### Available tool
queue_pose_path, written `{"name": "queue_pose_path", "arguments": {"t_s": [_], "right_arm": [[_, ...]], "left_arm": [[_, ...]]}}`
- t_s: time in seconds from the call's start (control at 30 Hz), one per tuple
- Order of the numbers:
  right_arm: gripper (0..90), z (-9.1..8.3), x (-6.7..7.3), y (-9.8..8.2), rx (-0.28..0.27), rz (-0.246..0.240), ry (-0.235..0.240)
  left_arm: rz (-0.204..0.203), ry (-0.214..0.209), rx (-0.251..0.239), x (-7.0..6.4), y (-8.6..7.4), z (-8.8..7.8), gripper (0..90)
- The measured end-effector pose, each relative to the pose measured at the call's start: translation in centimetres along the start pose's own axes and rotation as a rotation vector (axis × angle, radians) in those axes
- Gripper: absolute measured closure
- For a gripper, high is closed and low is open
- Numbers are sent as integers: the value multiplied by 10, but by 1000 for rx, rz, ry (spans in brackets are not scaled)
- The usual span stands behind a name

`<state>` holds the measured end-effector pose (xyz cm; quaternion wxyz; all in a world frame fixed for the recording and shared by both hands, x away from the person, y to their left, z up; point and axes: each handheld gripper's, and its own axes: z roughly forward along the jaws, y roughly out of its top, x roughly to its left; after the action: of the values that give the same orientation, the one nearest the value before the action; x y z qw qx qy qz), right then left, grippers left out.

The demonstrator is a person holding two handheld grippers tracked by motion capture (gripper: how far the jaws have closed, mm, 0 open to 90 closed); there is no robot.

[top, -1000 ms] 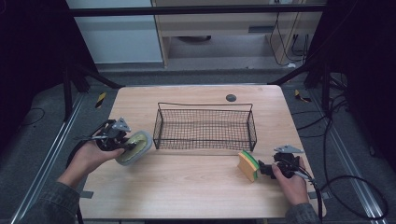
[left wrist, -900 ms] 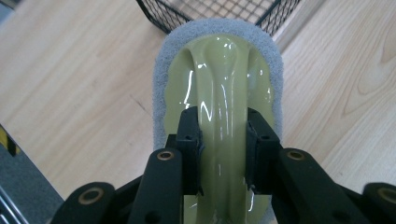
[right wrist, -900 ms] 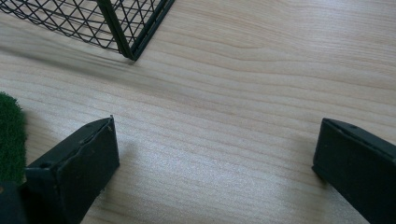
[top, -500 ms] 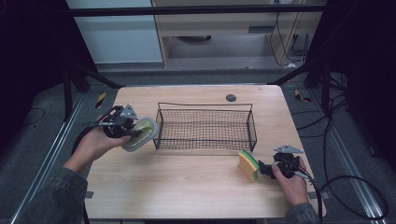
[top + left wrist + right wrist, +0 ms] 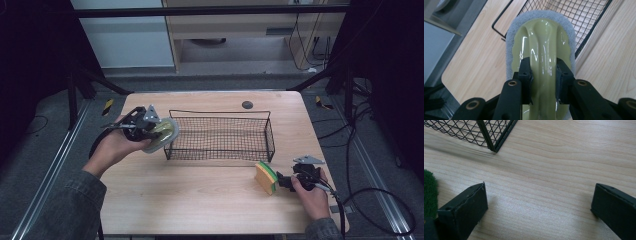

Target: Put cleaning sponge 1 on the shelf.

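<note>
My left gripper (image 5: 151, 131) is shut on a scrubber (image 5: 164, 134) with a glossy yellow-green handle and a grey pad, held above the table just at the left end of the black wire basket (image 5: 220, 111). In the left gripper view the jaws pinch the scrubber's handle ridge (image 5: 541, 37) from both sides, with my left gripper (image 5: 543, 75) tilted over the basket's corner (image 5: 584, 15). My right gripper (image 5: 283, 181) rests low on the table at the front right, open, with bare wood between its jaws (image 5: 539, 202). A yellow-and-green sponge (image 5: 265, 177) stands just outside its left jaw, green side (image 5: 429, 192) showing.
A small dark round disc (image 5: 247, 104) lies on the table behind the basket. The basket's front right corner (image 5: 495, 137) stands a short way ahead of the right gripper. A black cable (image 5: 370, 200) loops off the table's right edge.
The left gripper has carried the scrubber up and to the right, from the table's left side to the basket's left end. The right gripper and the sponge have stayed put.
</note>
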<state>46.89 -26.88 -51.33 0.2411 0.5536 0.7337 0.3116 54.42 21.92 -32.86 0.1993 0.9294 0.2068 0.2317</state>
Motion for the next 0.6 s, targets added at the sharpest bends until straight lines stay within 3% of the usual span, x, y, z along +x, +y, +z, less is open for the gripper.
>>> {"name": "queue_pose_path", "arguments": {"t_s": [0.4, 0.6], "right_arm": [[8, 0, 0, 0, 0, -5, 2], [8, 0, 0, 0, 0, -6, 3]], "left_arm": [[101, 12, 13, 1, 31, 17, 708], [143, 18, -13, 0, 41, 22, 708]]}}
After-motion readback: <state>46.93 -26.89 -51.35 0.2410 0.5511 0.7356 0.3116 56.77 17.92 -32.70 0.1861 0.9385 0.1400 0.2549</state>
